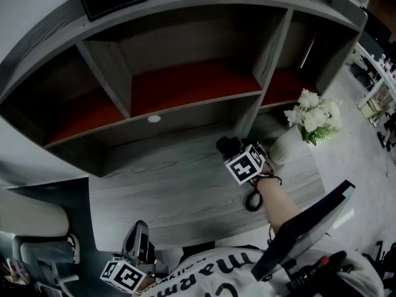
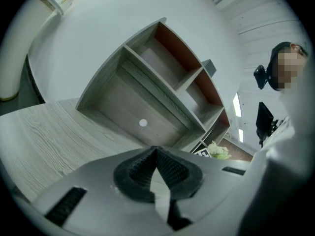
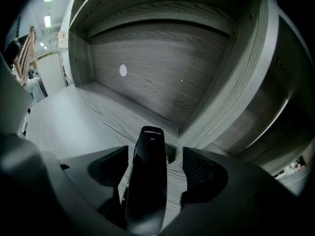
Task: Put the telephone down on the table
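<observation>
The black telephone handset (image 3: 147,181) lies lengthwise between the jaws of my right gripper (image 3: 155,156), its tip pointing at the shelf unit's back panel. Strips of wood grain show on both sides of it, so the jaws stand open around it. In the head view the right gripper (image 1: 228,146) sits low over the grey wooden table (image 1: 173,190) near the shelf upright, and a dark coiled cord (image 1: 253,200) lies by the wrist. My left gripper (image 1: 137,240) hangs at the table's front edge, its pads (image 2: 172,171) meeting at the tip, shut on nothing.
A grey shelf unit (image 1: 185,85) with red-lined compartments stands along the back of the table. White flowers (image 1: 315,119) in a pale vase stand at the right end. A dark panel (image 1: 303,228) juts up near my right arm.
</observation>
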